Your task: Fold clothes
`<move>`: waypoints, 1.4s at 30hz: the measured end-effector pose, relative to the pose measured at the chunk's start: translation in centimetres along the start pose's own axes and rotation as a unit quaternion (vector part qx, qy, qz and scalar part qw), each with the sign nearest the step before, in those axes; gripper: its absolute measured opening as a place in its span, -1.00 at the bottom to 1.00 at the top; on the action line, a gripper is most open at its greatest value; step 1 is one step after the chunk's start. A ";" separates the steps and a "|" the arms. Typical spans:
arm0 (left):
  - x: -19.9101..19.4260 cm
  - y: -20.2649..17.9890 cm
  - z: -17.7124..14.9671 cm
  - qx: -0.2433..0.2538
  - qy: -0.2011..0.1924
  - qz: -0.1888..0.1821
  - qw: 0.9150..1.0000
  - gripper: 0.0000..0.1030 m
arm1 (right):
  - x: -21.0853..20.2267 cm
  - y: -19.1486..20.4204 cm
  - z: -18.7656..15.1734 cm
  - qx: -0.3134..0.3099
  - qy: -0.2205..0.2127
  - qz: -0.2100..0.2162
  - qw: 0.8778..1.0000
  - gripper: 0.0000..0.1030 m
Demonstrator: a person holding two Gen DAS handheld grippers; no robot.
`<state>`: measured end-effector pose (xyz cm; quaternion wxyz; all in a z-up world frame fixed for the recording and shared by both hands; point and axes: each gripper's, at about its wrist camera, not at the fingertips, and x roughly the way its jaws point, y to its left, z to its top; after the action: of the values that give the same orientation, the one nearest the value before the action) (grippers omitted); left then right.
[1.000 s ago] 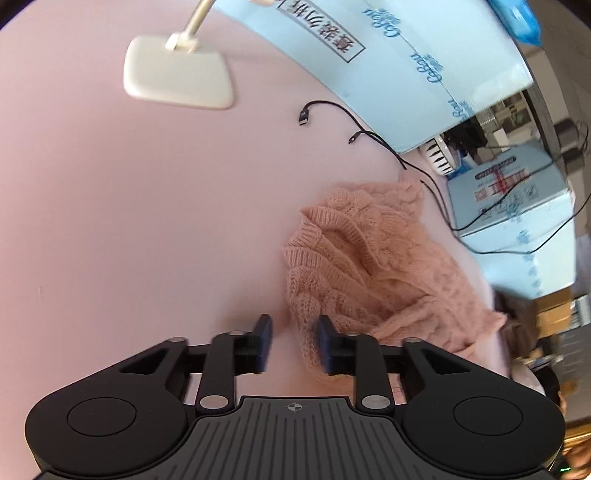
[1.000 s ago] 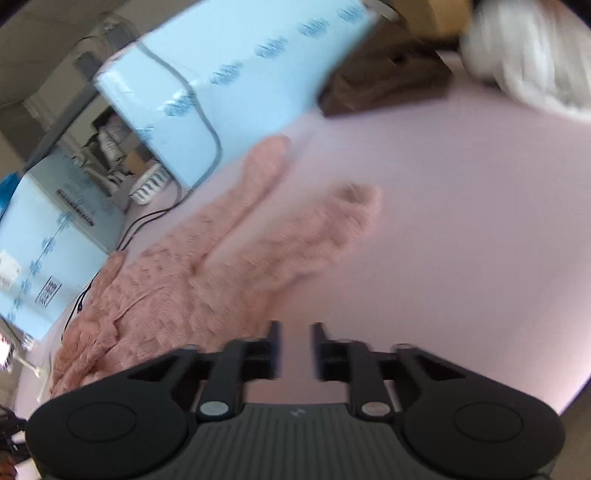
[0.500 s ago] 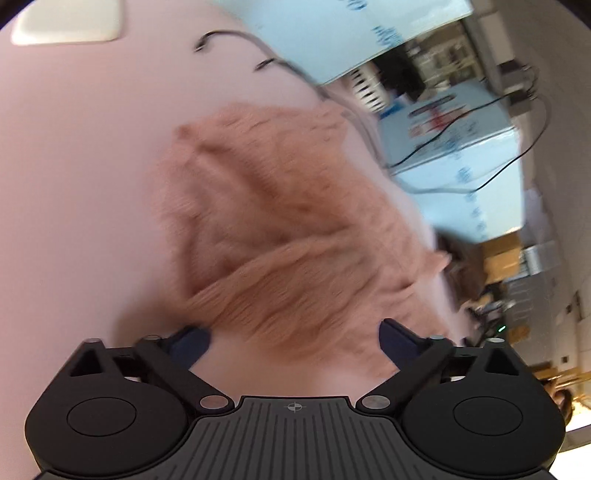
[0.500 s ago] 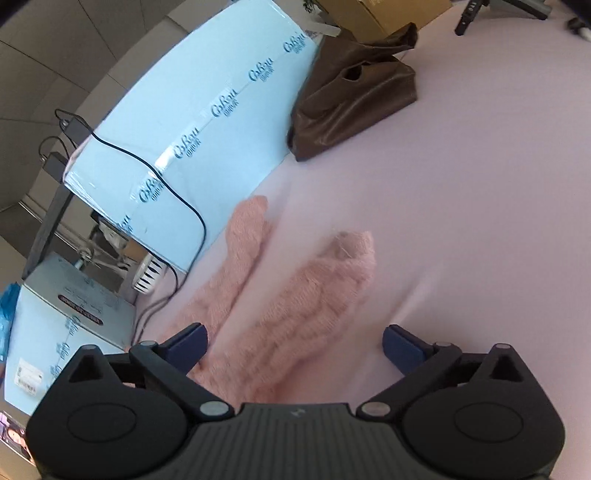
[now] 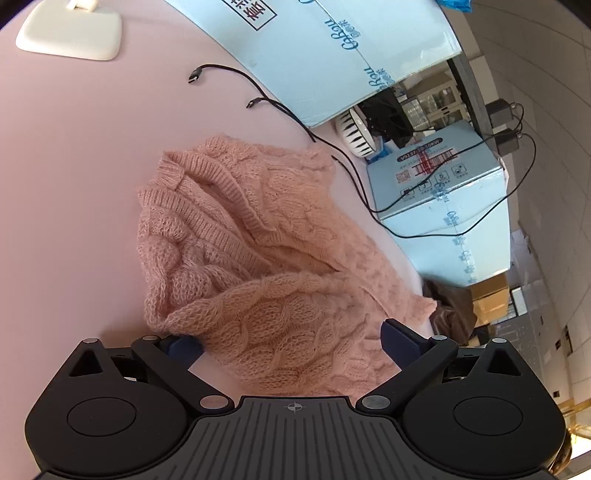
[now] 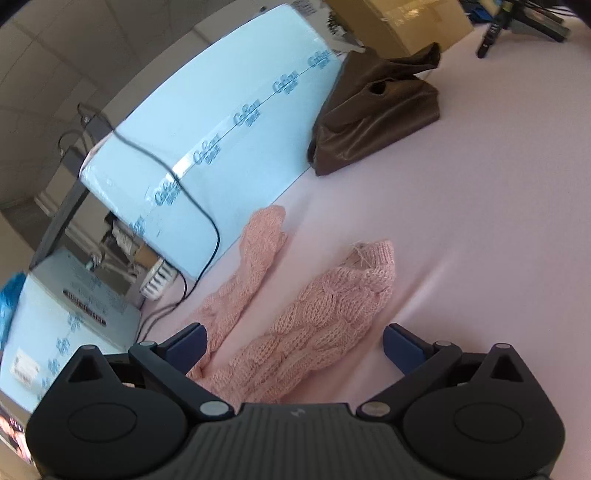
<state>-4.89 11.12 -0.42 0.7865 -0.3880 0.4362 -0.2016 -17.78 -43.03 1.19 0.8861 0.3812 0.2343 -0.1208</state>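
Observation:
A pink cable-knit sweater (image 5: 258, 251) lies crumpled on the pink table (image 5: 66, 184). My left gripper (image 5: 291, 341) is open, its fingers wide apart over the sweater's near fold, holding nothing. In the right wrist view two sleeves (image 6: 332, 306) stretch away across the table (image 6: 480, 184). My right gripper (image 6: 295, 339) is open, its fingers straddling the near part of the sleeves, holding nothing.
Light blue boxes (image 5: 332, 55) (image 6: 221, 140) line the table's far edge. Black cables (image 5: 266, 103) lie beside the sweater. A white lamp base (image 5: 70, 33) stands at the far left. A brown bag (image 6: 376, 114) sits beyond the sleeves.
Both grippers went from nearly shut to wide open. The left one moved over the sweater's body; the right one moved over the sleeves.

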 end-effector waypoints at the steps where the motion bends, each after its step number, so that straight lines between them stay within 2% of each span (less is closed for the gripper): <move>1: 0.0 0.2 0.1 -0.008 -0.002 -0.005 1.000 0.93 | -0.1 -0.1 0.0 0.001 0.001 0.001 1.000 0.89; 3: 0.0 0.3 0.1 -0.015 -0.007 -0.010 1.000 0.88 | -0.3 -0.2 -0.1 0.000 -0.002 -0.006 1.000 0.52; 4: -0.1 0.5 0.0 -0.017 -0.013 -0.009 1.000 0.77 | -0.3 -0.4 -0.1 0.003 0.000 -0.008 1.000 0.15; 5: -0.3 0.6 -0.1 -0.016 -0.017 -0.004 1.000 0.66 | -0.3 -0.6 -0.1 0.006 0.002 -0.010 1.000 -0.09; 6: -0.4 0.6 -0.2 -0.015 -0.021 0.000 1.000 0.58 | -0.2 -0.9 -0.2 0.009 0.004 -0.013 1.000 -0.20; 8: -0.6 0.8 -0.3 -0.011 -0.022 0.018 1.000 0.01 | -0.1 -1.3 -0.1 0.017 0.014 -0.015 1.000 -0.87; 11: -0.9 1.5 -0.3 -0.016 -0.021 0.036 0.999 -0.56 | 0.1 -2.2 -0.2 0.045 0.021 -0.006 0.999 -0.93; 14: -1.4 1.9 -0.5 -0.014 -0.019 0.043 0.999 -0.70 | -0.5 -1.8 -0.3 0.034 0.008 -0.013 0.999 -0.97; 17: -2.3 1.2 -0.8 0.009 -0.020 0.056 0.998 -0.75 | -1.6 -1.2 -0.1 0.015 -0.004 -0.020 1.000 -0.99; 20: -3.5 0.4 -1.2 0.031 -0.017 0.069 0.997 -0.77 | -2.8 -1.1 0.2 0.009 -0.006 -0.031 0.999 -0.99; 25: -4.8 0.2 -2.0 0.035 -0.005 0.079 0.996 -0.78 | -4.7 -1.9 -0.2 0.008 0.002 -0.052 0.999 -0.99; 30: -6.1 1.6 -2.1 0.004 0.011 0.087 0.996 -0.76 | -4.2 -2.8 -0.2 0.031 0.026 -0.055 0.998 -0.99; 33: -7.2 2.3 -1.7 -0.015 0.007 0.094 0.995 -0.47 | -3.9 -3.3 0.1 0.049 0.039 -0.045 0.997 -0.88; 35: -8.8 2.2 -1.3 -0.014 -0.015 0.109 0.994 0.03 | -3.5 -3.9 0.1 0.069 0.045 -0.033 0.996 -0.82; 36: -9.3 2.0 -1.2 -0.010 -0.022 0.114 0.993 0.13 | -3.1 -4.1 0.4 0.075 0.050 -0.027 0.996 -0.79; 37: -8.9 1.7 -1.4 -0.005 -0.012 0.108 0.994 0.26 | -2.7 -4.3 0.6 0.081 0.054 -0.022 0.995 -0.74; 42: -6.8 0.4 -2.2 0.017 0.037 0.076 0.996 0.45 | 0.5 -4.5 2.2 0.108 0.057 -0.016 0.992 -0.75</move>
<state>-10.40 14.90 2.21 0.7895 -0.3325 0.4894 -0.1629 -18.37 -47.72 -0.57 0.8228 0.4775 0.2756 -0.1378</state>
